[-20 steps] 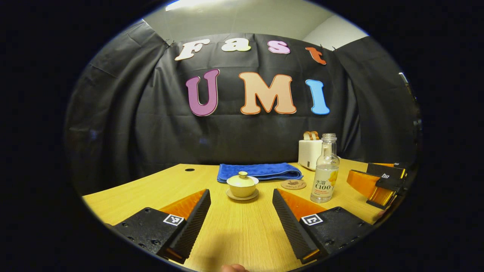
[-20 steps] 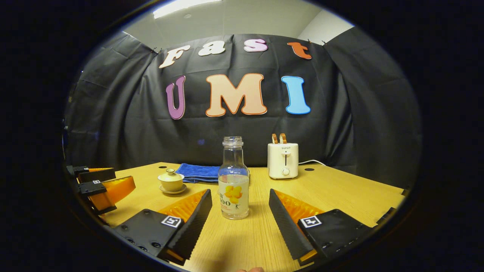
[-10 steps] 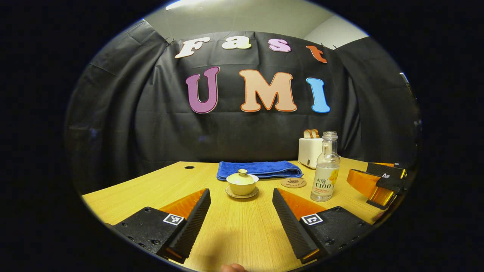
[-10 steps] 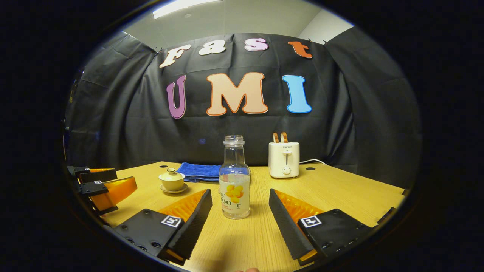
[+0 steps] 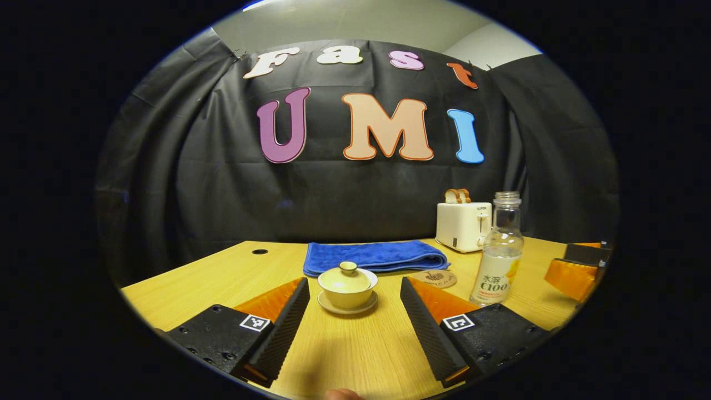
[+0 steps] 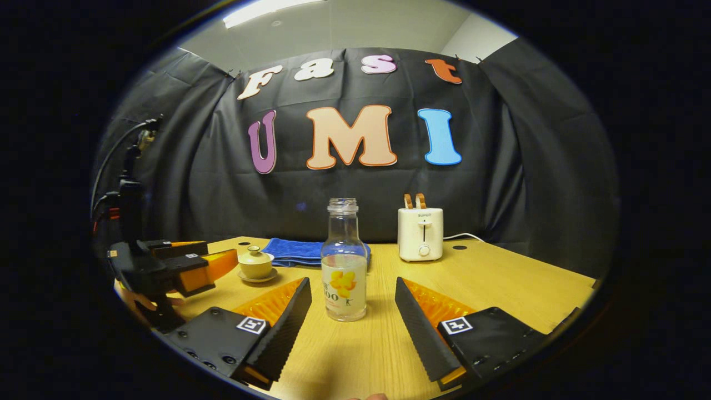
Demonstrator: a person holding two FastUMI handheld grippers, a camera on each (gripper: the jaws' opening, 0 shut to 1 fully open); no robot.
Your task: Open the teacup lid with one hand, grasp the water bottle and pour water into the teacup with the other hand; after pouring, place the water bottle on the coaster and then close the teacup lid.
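Nearest the camera in the left gripper view, the left gripper (image 5: 354, 311) has its fingers spread wide and empty over the wooden table (image 5: 355, 355), with the lidded teacup (image 5: 347, 284) on its saucer just ahead between the fingertips. Beyond the cup lie the round coaster (image 5: 436, 277) and, to its right, the upright uncapped water bottle (image 5: 498, 250), then a folded blue towel (image 5: 375, 256) and a white toaster (image 5: 462, 222) by the back wall. Seen in the right gripper view, the right gripper (image 6: 353, 311) is likewise spread and holds nothing, the water bottle (image 6: 344, 261) standing untouched between its fingertips.
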